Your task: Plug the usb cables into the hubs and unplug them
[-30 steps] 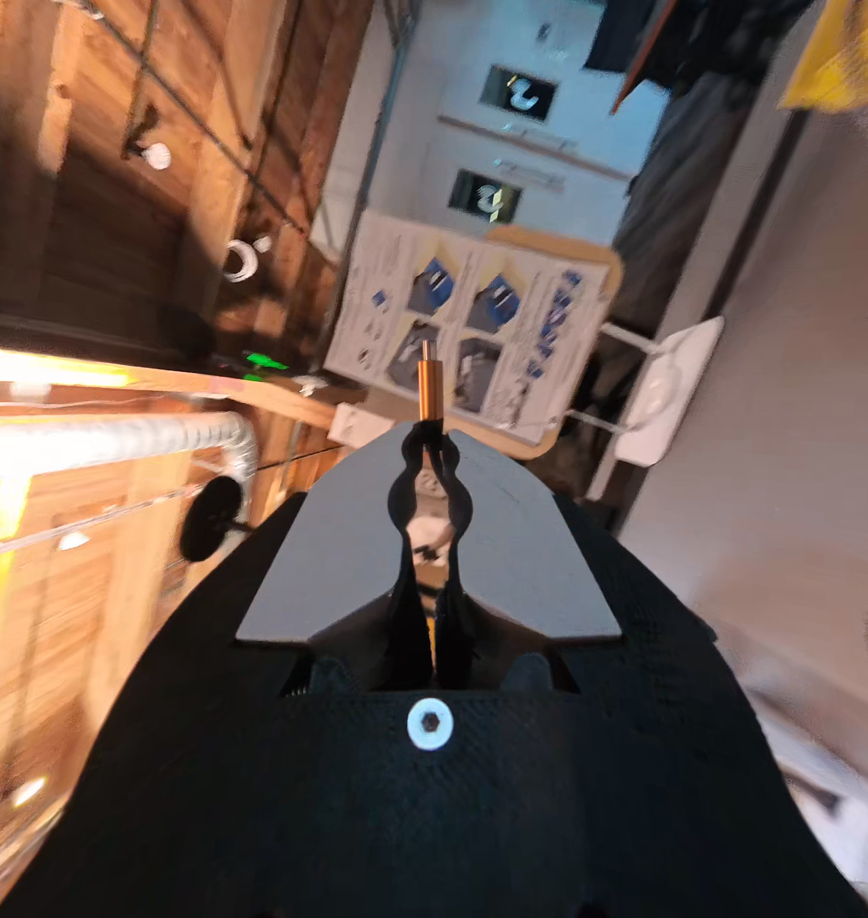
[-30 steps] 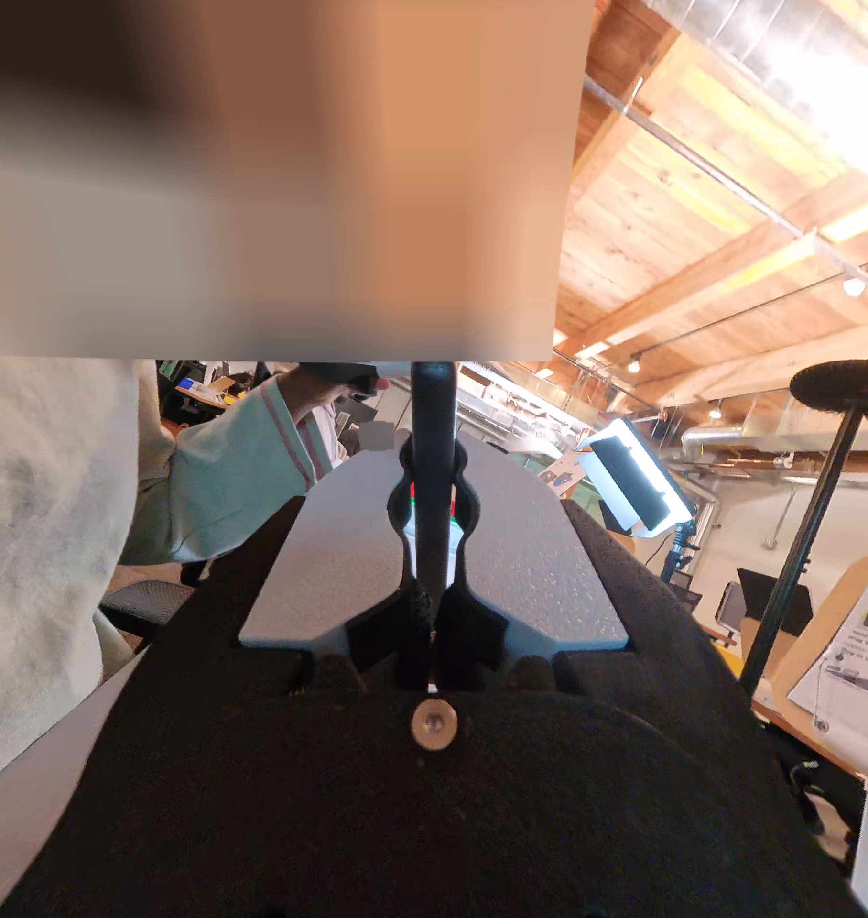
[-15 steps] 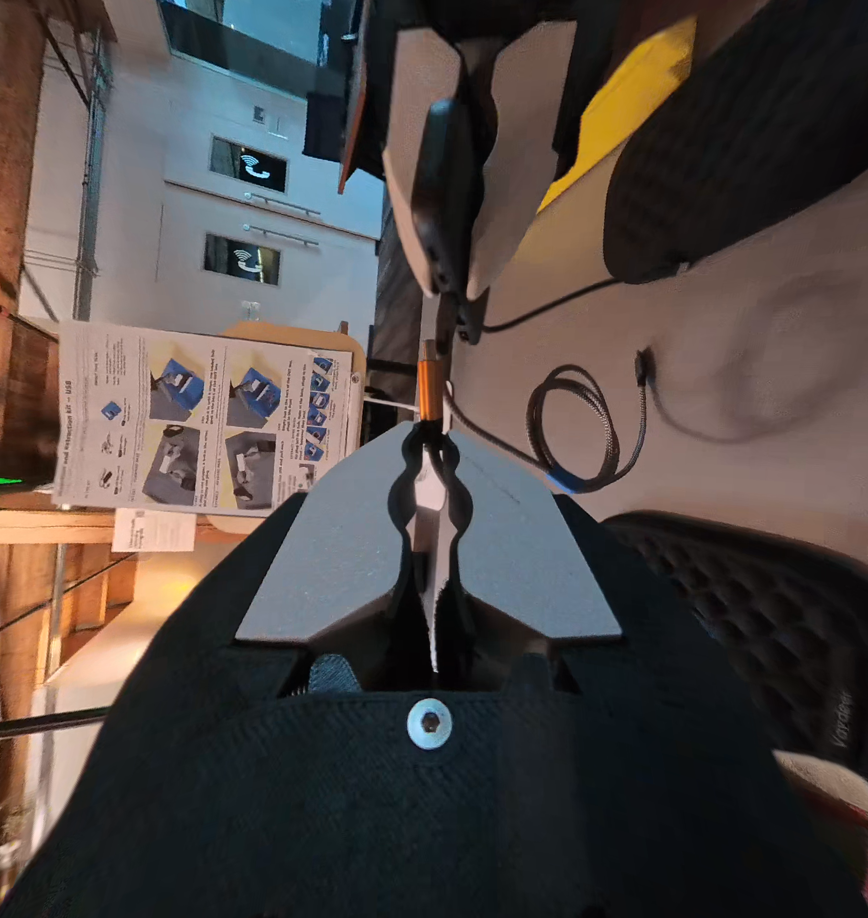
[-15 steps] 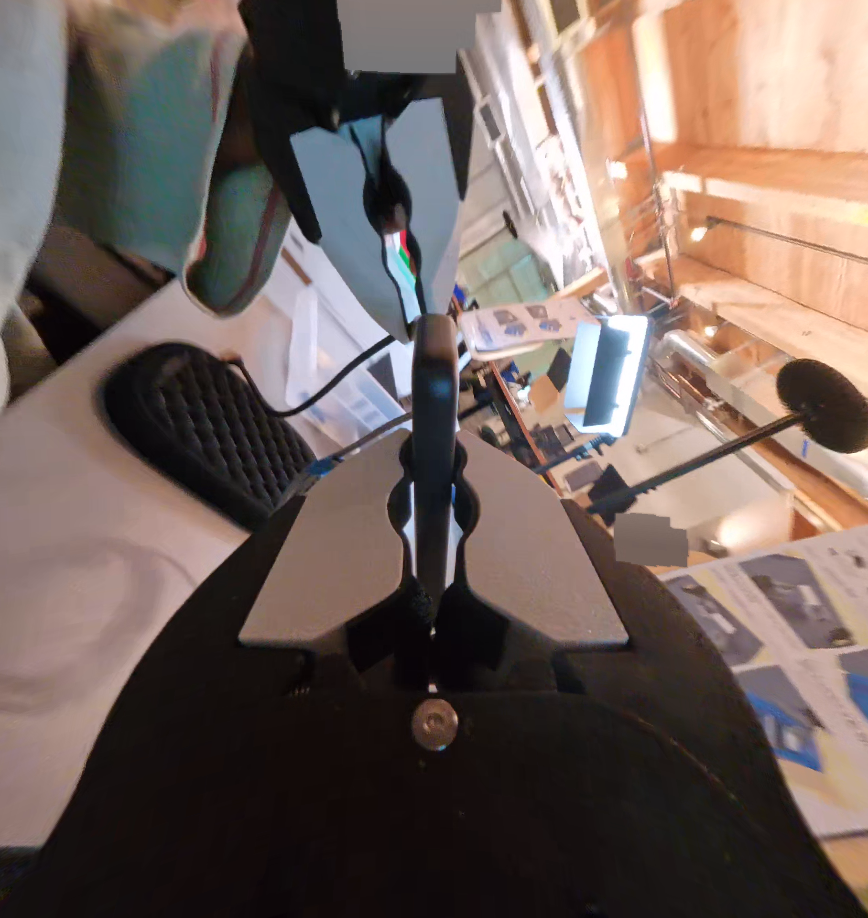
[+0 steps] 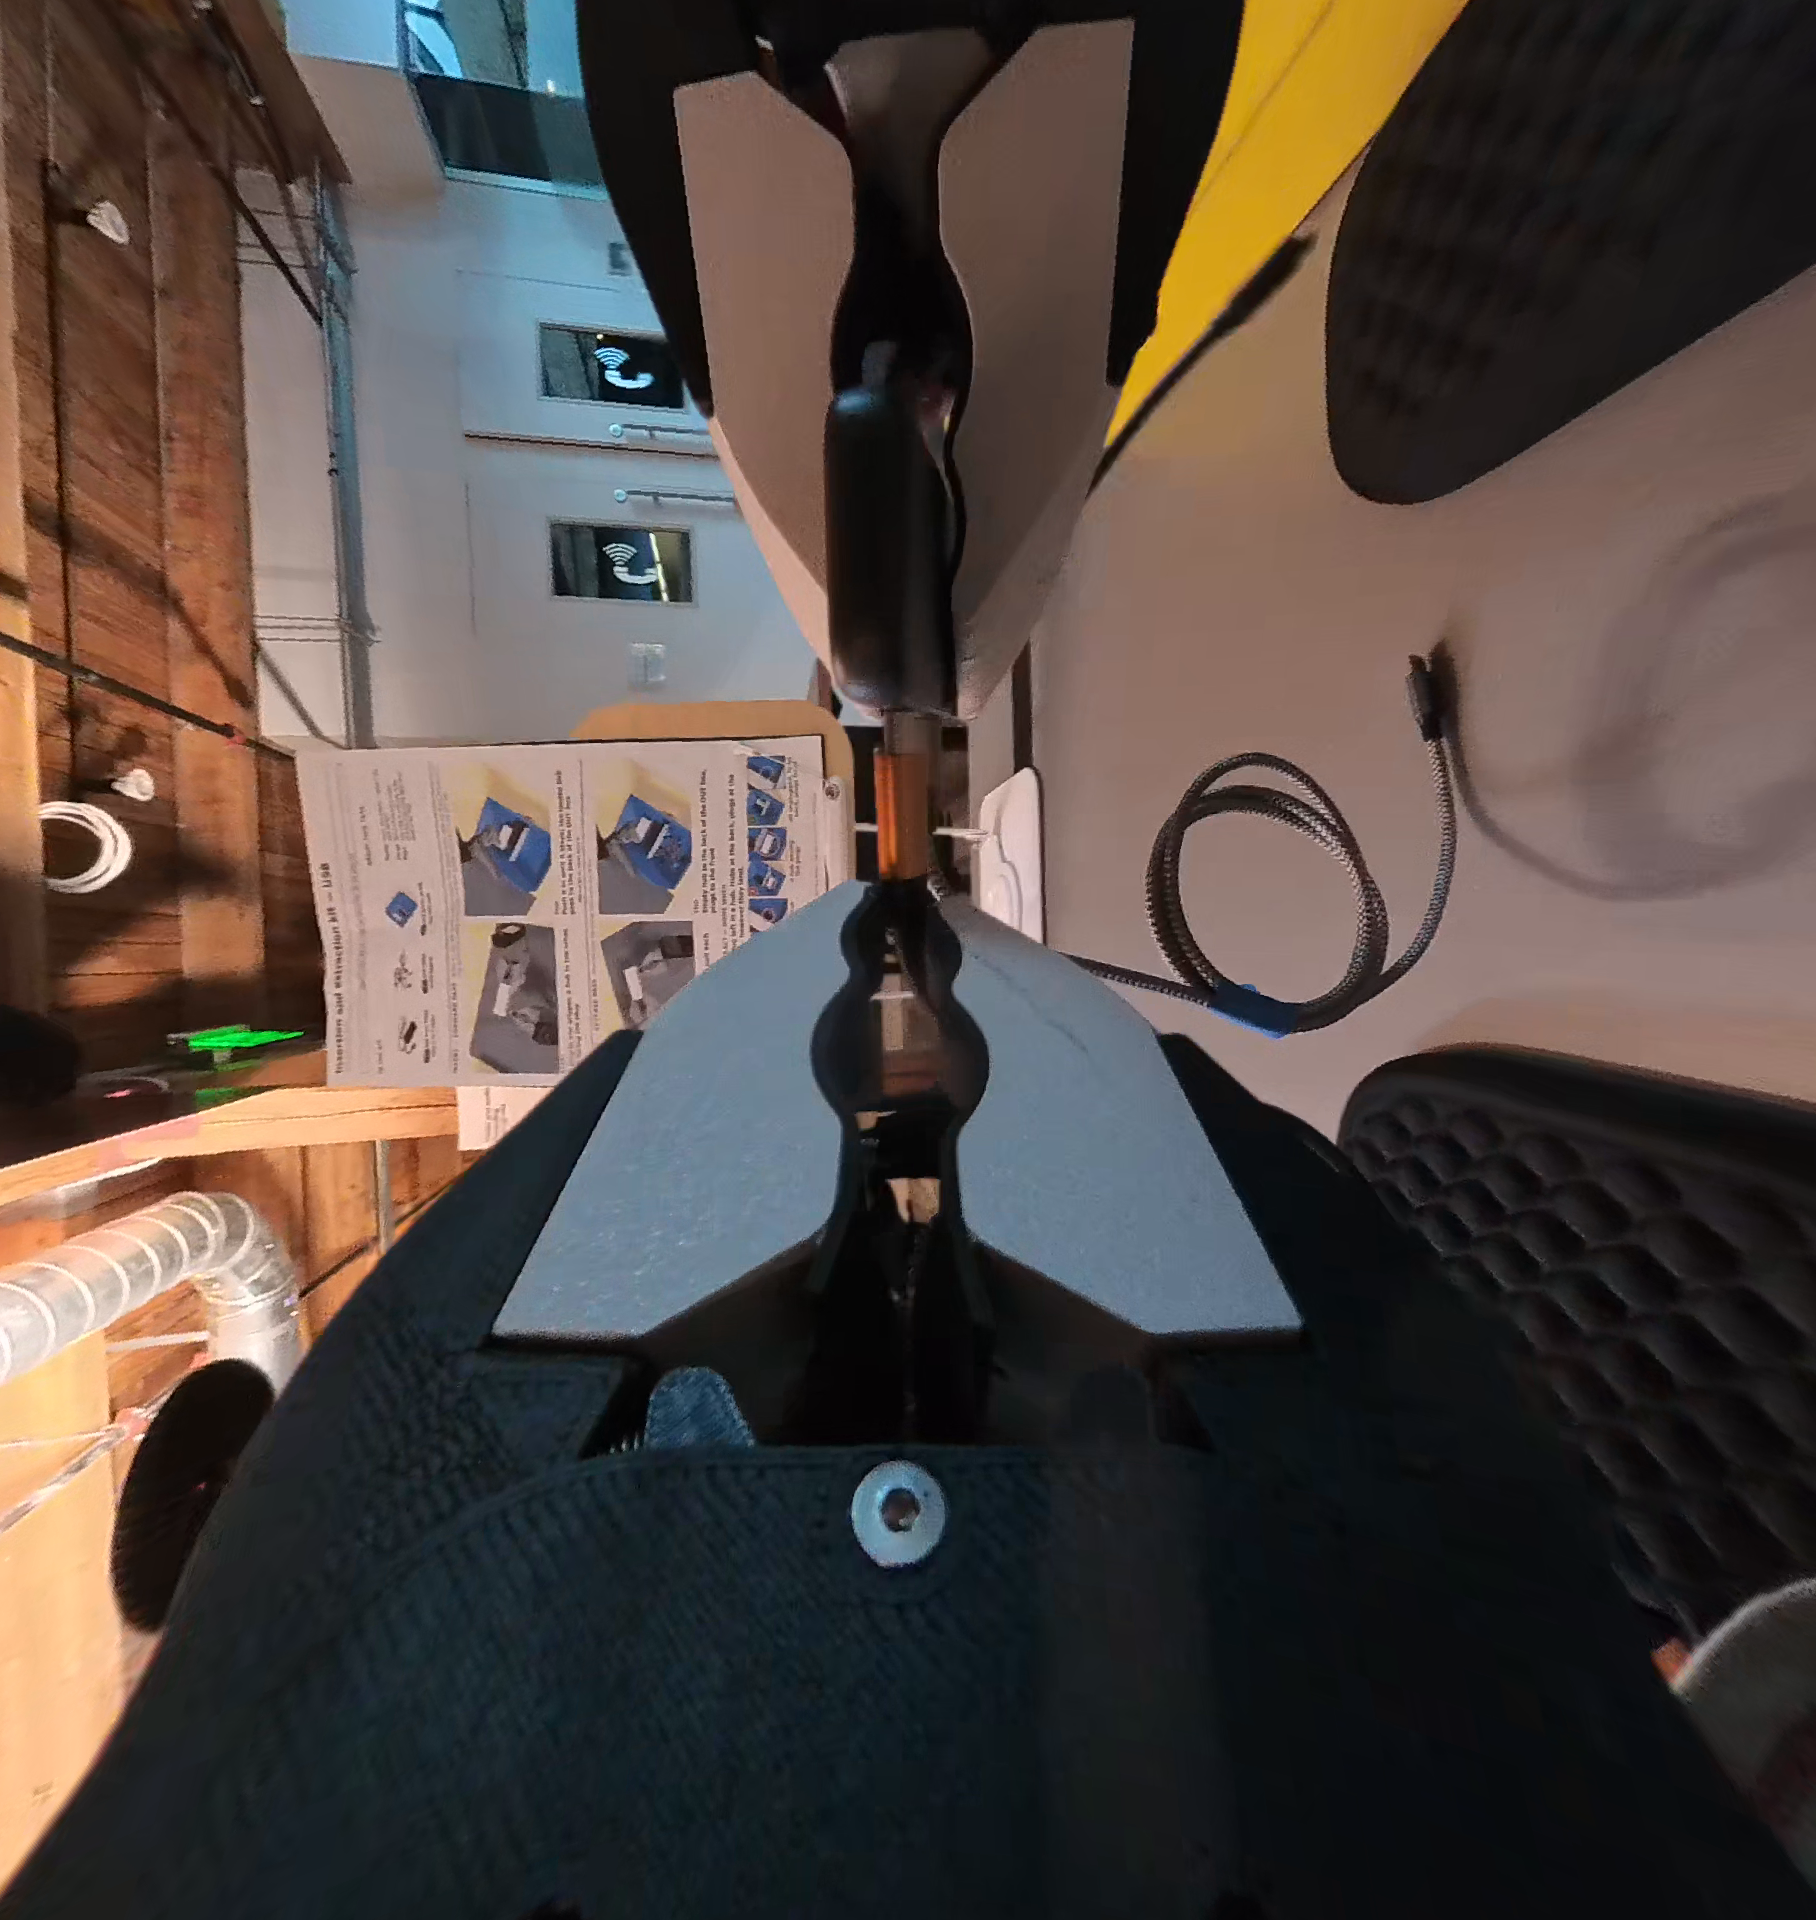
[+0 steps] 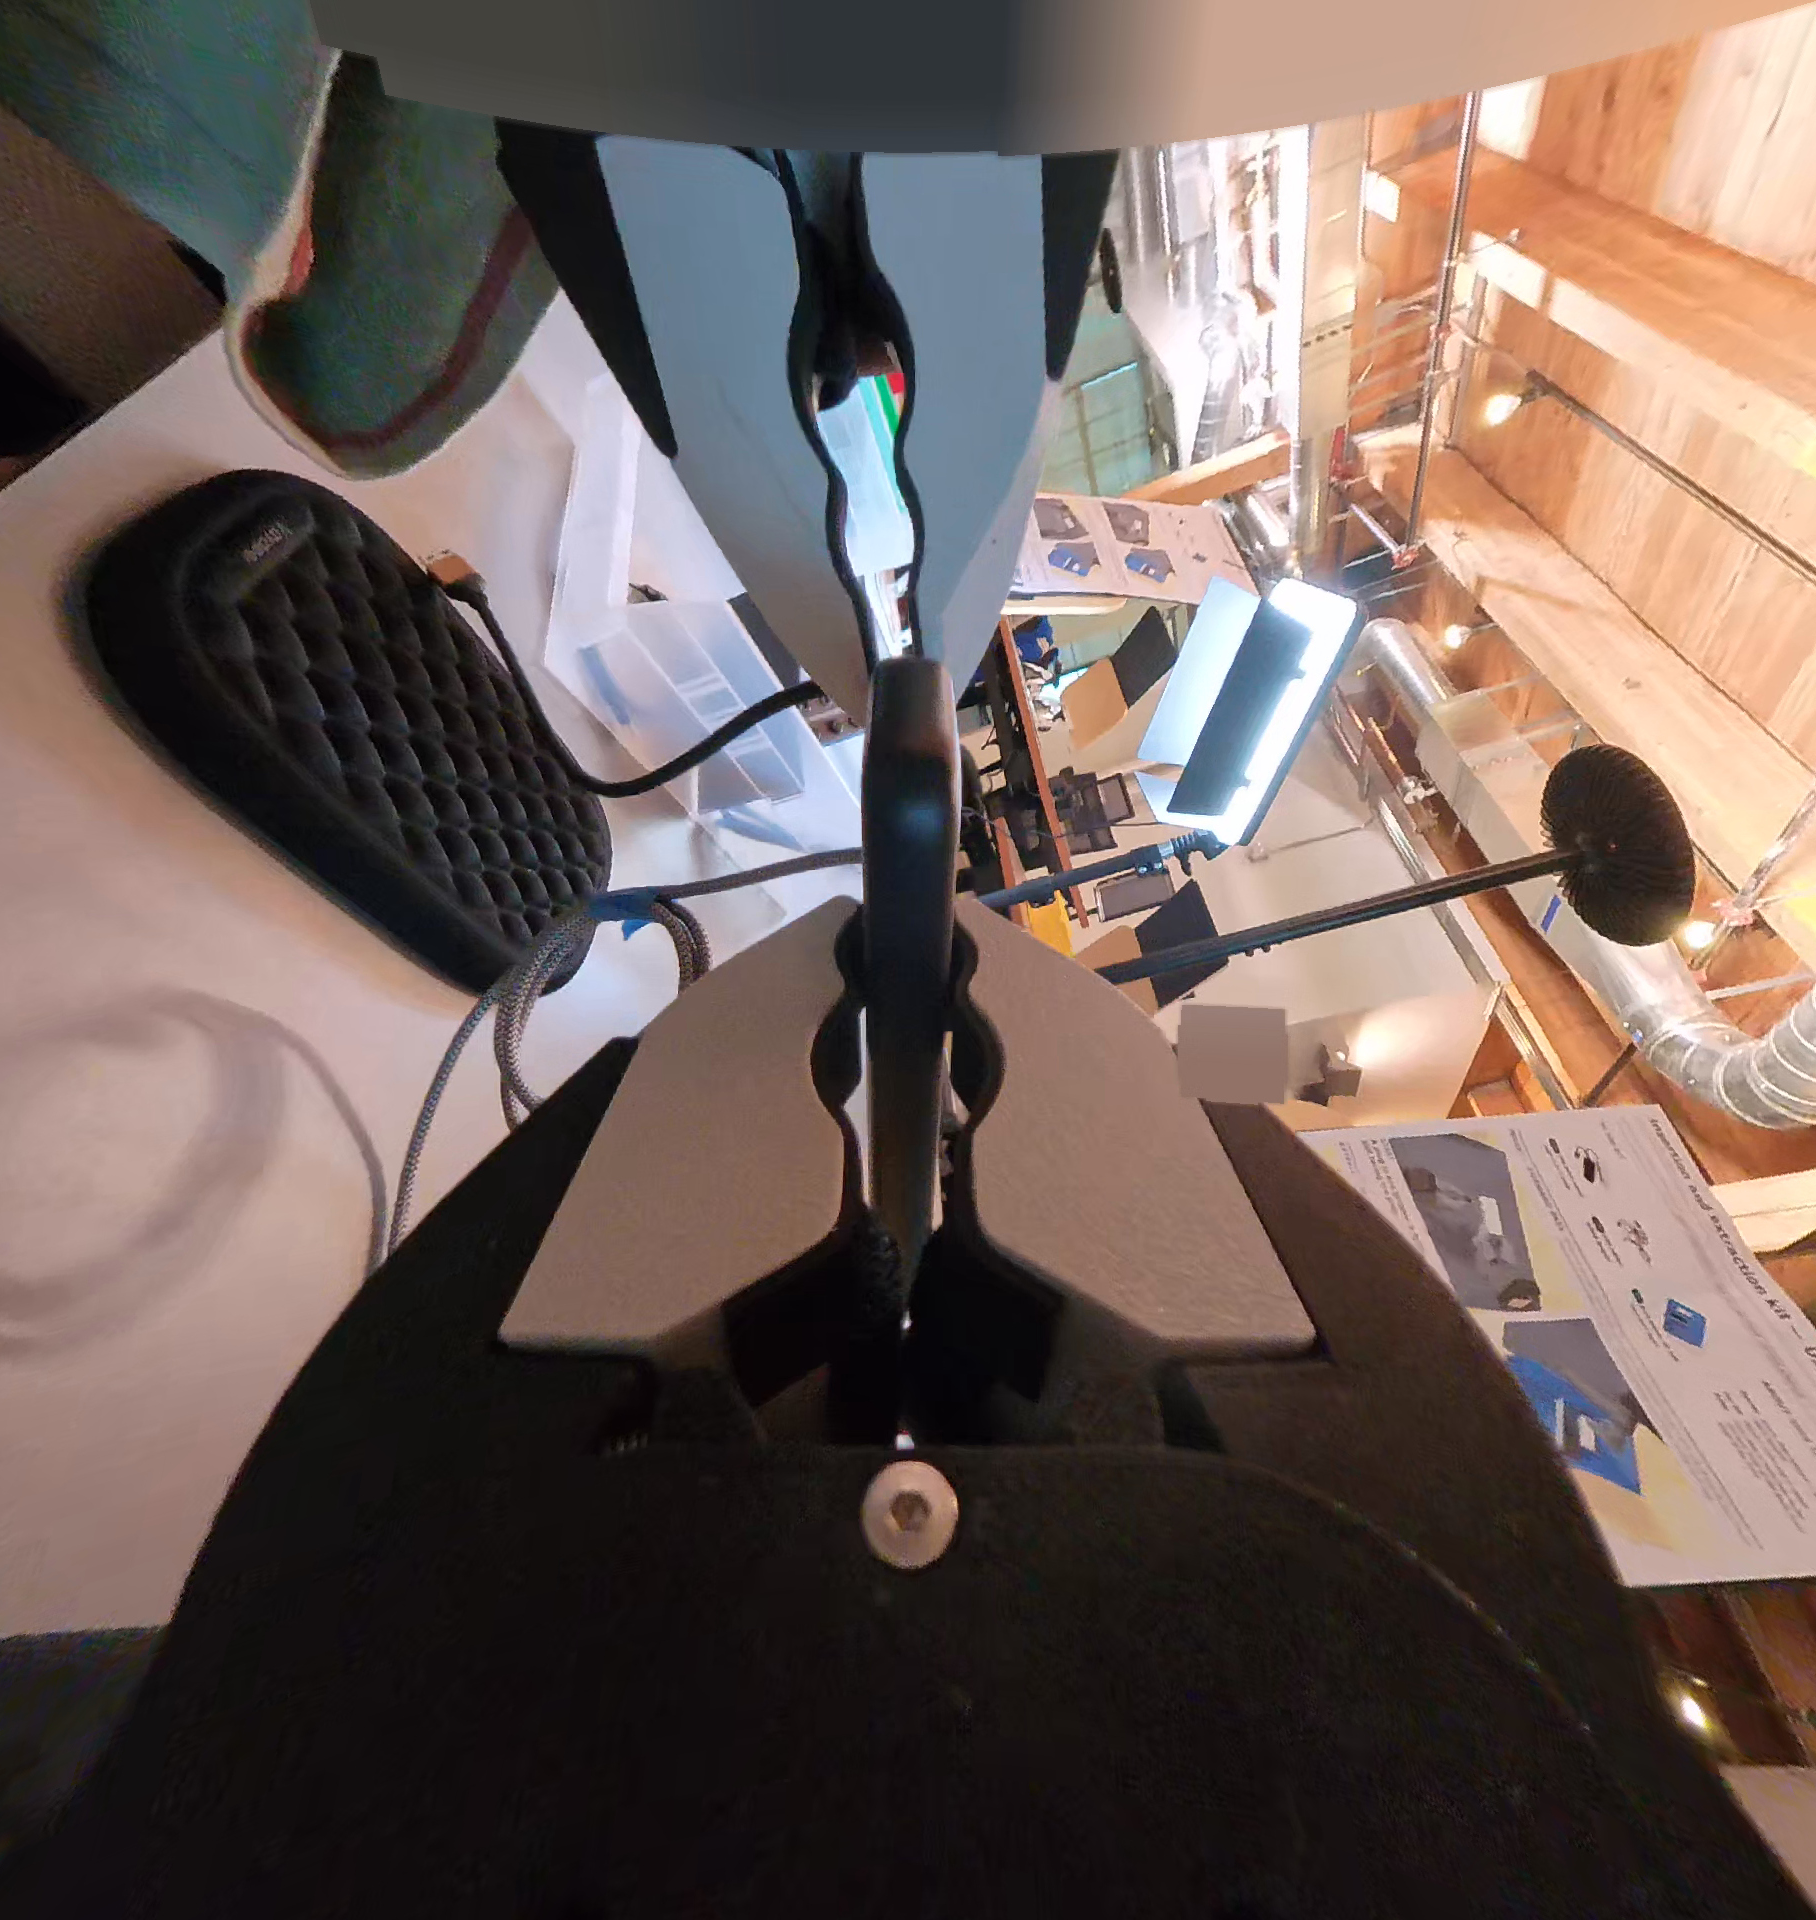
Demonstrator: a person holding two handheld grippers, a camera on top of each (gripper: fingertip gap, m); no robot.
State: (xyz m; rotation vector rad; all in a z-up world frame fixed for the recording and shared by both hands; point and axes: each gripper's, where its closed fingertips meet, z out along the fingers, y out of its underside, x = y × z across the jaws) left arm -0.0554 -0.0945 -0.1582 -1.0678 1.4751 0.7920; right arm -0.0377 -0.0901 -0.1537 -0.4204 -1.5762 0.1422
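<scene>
Two claws meet tip to tip above the table, one gripping a plug and the other a hub.

Left wrist view: the left claw (image 5: 899, 914) is clamped on an orange-sleeved usb plug (image 5: 901, 821), whose metal tip touches the end of the black hub (image 5: 883, 540) straight ahead; whether it is seated I cannot tell. The right claw (image 5: 899, 436) holds that hub from the far side. To the right, a coiled braided cable (image 5: 1288, 894) lies on the white table (image 5: 1247, 623), between two black mesh pads (image 5: 1610, 1299).

Right wrist view: the right claw (image 6: 904, 935) is clamped on the black hub (image 6: 909, 831), which stands out ahead of it. The left claw (image 6: 873, 582) faces it from the far side, touching the hub's far end. On the left lie a black pad (image 6: 343, 717) and the braided cable (image 6: 530, 997) on the table (image 6: 104, 831); a sleeve (image 6: 384, 270) shows at the far left.
</scene>
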